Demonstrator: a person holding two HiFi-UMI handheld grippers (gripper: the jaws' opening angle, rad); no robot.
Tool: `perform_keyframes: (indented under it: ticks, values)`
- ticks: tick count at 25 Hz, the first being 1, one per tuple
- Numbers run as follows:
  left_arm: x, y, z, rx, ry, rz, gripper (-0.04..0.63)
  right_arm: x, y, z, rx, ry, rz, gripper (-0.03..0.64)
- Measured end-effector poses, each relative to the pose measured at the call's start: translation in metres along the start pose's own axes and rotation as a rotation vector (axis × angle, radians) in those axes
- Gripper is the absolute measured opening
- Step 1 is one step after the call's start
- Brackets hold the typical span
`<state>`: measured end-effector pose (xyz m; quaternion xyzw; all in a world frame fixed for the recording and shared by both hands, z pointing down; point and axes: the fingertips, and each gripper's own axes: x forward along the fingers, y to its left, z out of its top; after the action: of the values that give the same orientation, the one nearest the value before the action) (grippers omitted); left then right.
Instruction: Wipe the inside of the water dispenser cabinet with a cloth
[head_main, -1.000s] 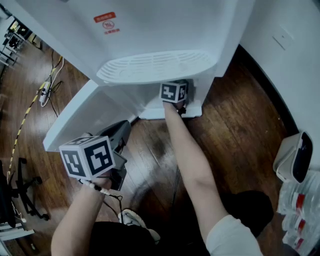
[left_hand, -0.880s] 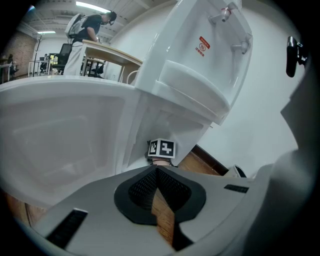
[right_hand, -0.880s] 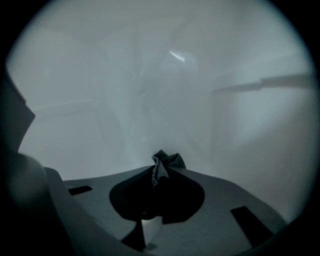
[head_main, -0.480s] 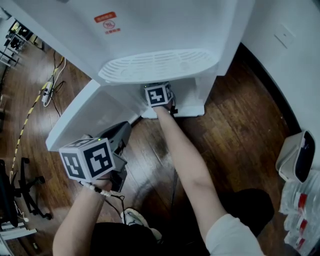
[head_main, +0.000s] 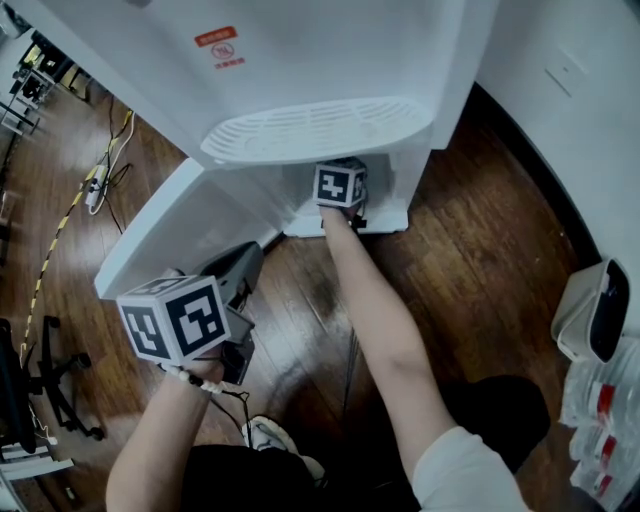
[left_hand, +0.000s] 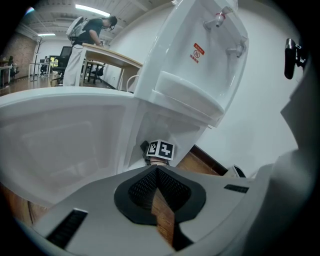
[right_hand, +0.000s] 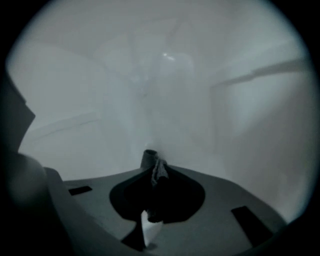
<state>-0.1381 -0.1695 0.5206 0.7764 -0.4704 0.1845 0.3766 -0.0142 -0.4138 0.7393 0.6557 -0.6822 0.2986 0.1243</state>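
Cloth (right_hand: 160, 173) betw. R tongs (right_hand: 152, 165), inside cabinet (right_hand: 215, 110)

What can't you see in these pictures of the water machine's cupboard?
- Right gripper view: it is dim and blurred, so dirt or wiped spots don't show. The right claw hides most of the cloth.
- Head view: the drip tray covers the inside of the cabinet and the right claw's jaws. Only its marker cube shows.
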Motion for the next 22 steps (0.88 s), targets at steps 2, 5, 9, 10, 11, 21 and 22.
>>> perform_keyframes:
  ticks: [2, 5, 9, 10, 11, 21, 22]
  values:
    - [0.000, -0.001, 0.000, 0.001, 0.001, -0.002, -0.009, -0.005, -0.024, 0.006, 0.080, -0.036, -0.077, 0.043]
    - [0.000, -0.004, 0.001, 0.006, 0.000, -0.007, -0.010, -0.018, -0.052, 0.007, 0.200, -0.082, -0.185, 0.043]
    - [0.000, -0.009, 0.002, 0.013, -0.005, -0.014, -0.009, -0.033, -0.071, 0.008, 0.304, -0.147, -0.262, 0.043]
    - [0.000, -0.010, 0.002, 0.014, -0.005, -0.014, -0.009, -0.038, -0.074, 0.006, 0.326, -0.158, -0.275, 0.043]
    - [-0.001, -0.011, 0.002, 0.015, -0.004, -0.015, -0.009, -0.043, -0.076, 0.002, 0.347, -0.164, -0.294, 0.043]
    - [-0.004, -0.010, 0.004, 0.015, -0.012, -0.010, -0.009, -0.029, -0.028, -0.016, 0.238, -0.032, -0.114, 0.043]
    - [-0.003, -0.010, 0.004, 0.016, -0.012, -0.011, -0.009, -0.027, -0.016, -0.019, 0.209, -0.017, -0.081, 0.043]
